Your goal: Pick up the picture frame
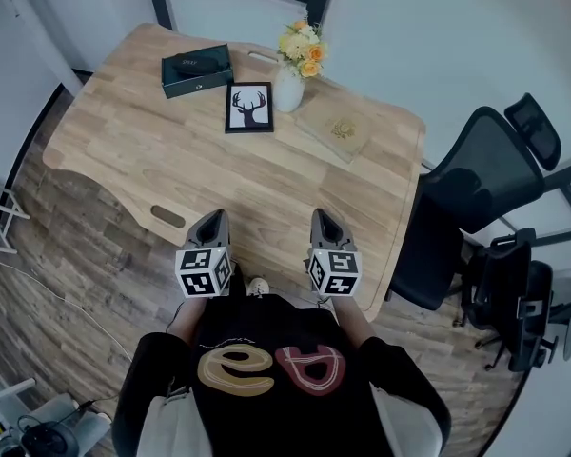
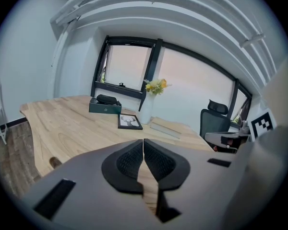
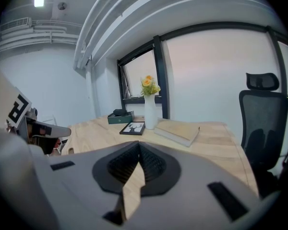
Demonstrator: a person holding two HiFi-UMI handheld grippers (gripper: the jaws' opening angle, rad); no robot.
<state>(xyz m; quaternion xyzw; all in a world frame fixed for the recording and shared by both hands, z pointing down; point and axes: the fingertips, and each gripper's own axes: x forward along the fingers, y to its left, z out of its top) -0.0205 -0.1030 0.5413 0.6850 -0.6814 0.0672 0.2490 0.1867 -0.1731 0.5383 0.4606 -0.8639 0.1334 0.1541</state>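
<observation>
Shirt print (image 1: pixel 233 371) in head view alone (picture frame (image 1: pixel 249 108) beside vase (image 1: pixel 287 89))

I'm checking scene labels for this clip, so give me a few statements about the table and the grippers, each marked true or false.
1. The picture frame sits on the table, held by neither gripper. True.
2. The left gripper has its jaws wide apart. False: they are together, with nothing between them.
3. The vase holds yellow and orange flowers. True.
4. The right gripper is shut on the green box. False: it is shut and empty, by the table's near edge, far from the box.
</observation>
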